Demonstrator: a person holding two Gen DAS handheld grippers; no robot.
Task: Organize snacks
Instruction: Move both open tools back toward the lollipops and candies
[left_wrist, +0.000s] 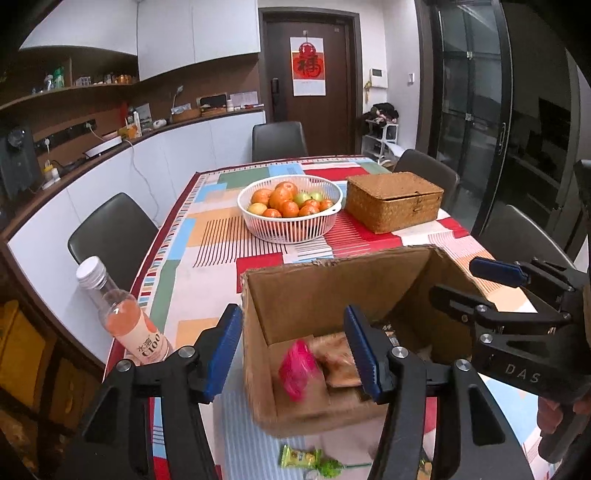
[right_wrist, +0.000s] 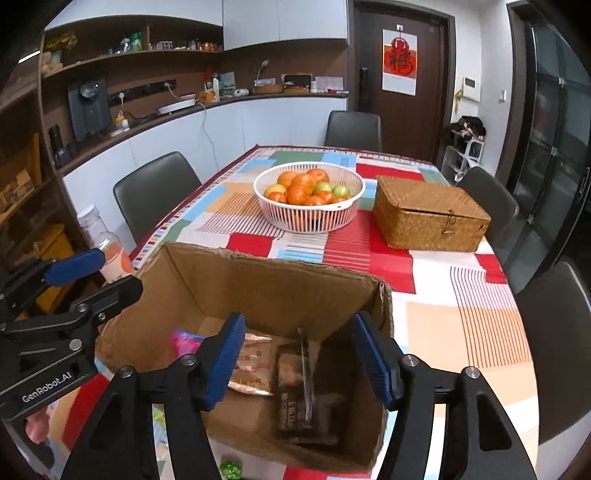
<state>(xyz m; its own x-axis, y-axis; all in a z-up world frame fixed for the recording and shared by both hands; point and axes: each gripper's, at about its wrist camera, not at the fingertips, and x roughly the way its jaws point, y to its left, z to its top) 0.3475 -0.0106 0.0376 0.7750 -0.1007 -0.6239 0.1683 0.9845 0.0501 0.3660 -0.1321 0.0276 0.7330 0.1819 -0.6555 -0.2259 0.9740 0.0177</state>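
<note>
Between the spread, empty jaws of the left gripper (left_wrist: 293, 352), a pink packet (left_wrist: 297, 369) is lying in the open box (left_wrist: 295, 295), beside a tan packet (left_wrist: 338, 360). Left of those jaws a bottle (left_wrist: 127, 321) reading "C100" is standing at the table's edge; below them a green wrapper (left_wrist: 300, 456) is lying on the cloth (left_wrist: 207, 229). The right gripper (right_wrist: 299, 363), marked "DAS" on its body, is hanging released over the box, a dark packet (right_wrist: 304, 398) blurring between its jaws. The left one's body is reading "GenRobot.AI". Beyond both, a fruit basket (right_wrist: 308, 195) and wicker case (right_wrist: 430, 212) are sitting.
</note>
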